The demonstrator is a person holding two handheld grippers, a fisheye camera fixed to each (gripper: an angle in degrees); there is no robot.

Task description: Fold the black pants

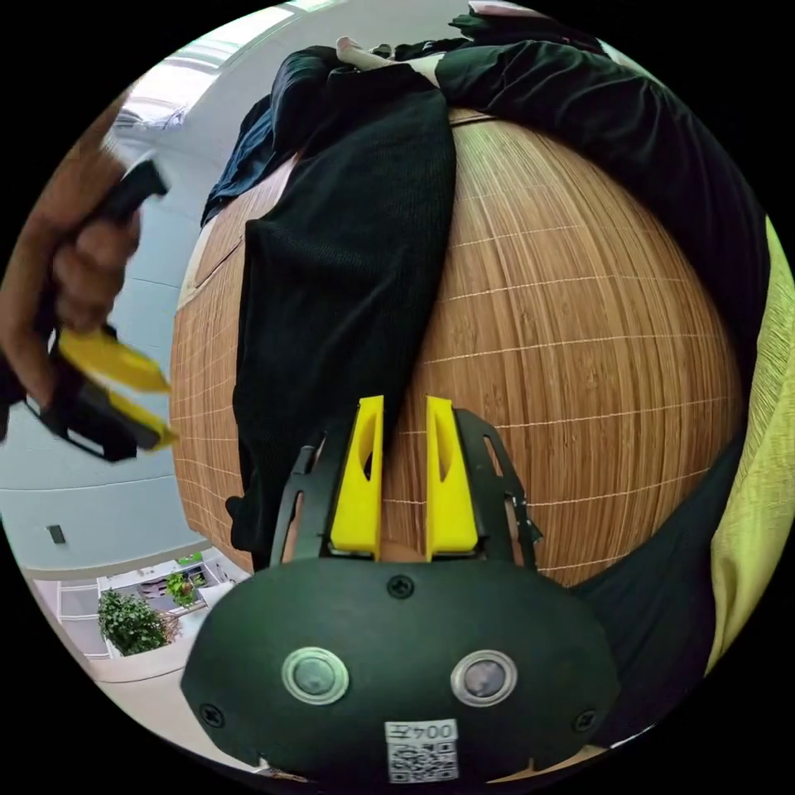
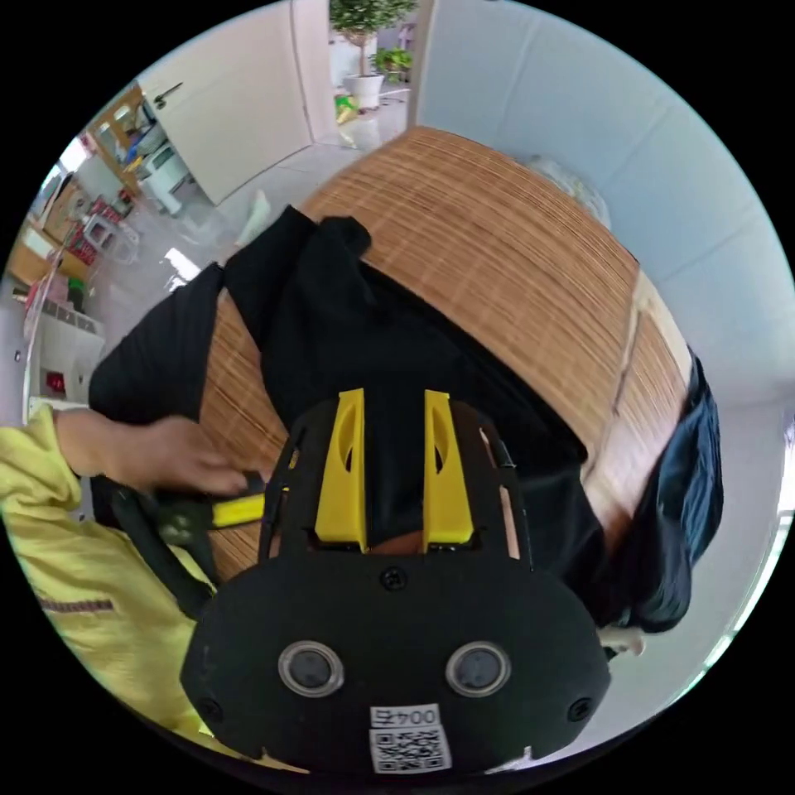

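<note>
In the left gripper view, the left gripper (image 1: 405,410) is sitting at the lower middle of the frame with its yellow jaws spread a little, nothing between them, their tips hanging over the bamboo mat (image 1: 580,331) at the edge of the black pants (image 1: 348,273). The pants are lying on the mat: one leg is running from the top of the frame down the middle-left, and the other is curving along the upper right edge. At the left edge, a hand is holding the right gripper (image 1: 124,389), which is blurred, so I cannot tell how its jaws stand there.

In the right gripper view, the right gripper (image 2: 394,406) is hovering at the lower middle over the black cloth, jaws parted and pinching nothing. A hand (image 2: 166,455) in a yellow sleeve (image 2: 74,538) is showing at the lower left. A darker blue garment (image 2: 687,497) is hanging off the mat at the right edge.
</note>
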